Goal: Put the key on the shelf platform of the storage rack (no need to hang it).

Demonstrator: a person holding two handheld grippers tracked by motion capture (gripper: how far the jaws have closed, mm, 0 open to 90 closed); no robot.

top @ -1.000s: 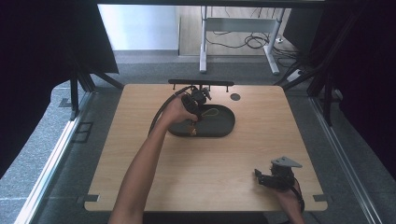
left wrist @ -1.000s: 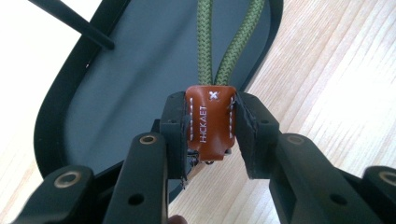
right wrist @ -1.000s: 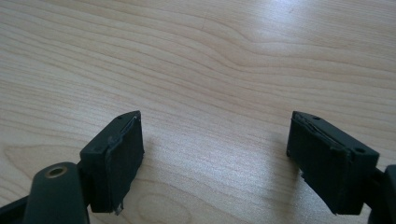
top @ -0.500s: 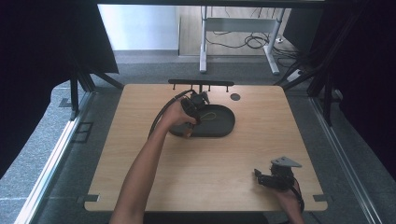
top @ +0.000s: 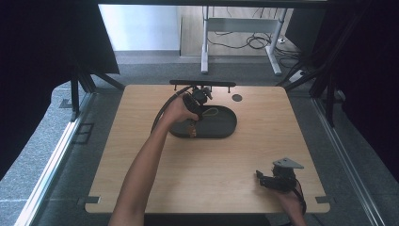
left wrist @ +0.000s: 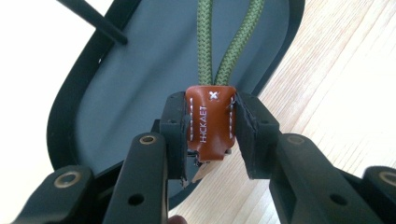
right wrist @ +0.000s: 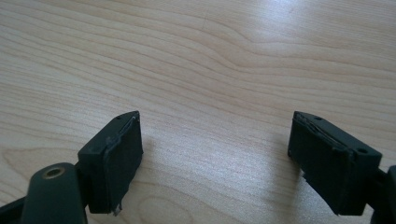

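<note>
High view overhead facing forward, tool views close (table (top: 244,155) shared)

Cord loop (left wrist: 224,42) in tray (left wrist: 140,79), table (top: 282,122) rear-centre.

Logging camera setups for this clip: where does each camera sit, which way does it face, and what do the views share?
High view: fixed above the person's side, looking forward and down on the wooden table; both forearms enter from the bottom.
Left gripper view: rides the left gripper, looking along its jaws, closed on a brown leather tab with green cord over the dark tray.
Right gripper view: rides the right gripper, jaws apart over bare wood.
Shared: the high view and left gripper view both show the tray, cord and tab.
</note>
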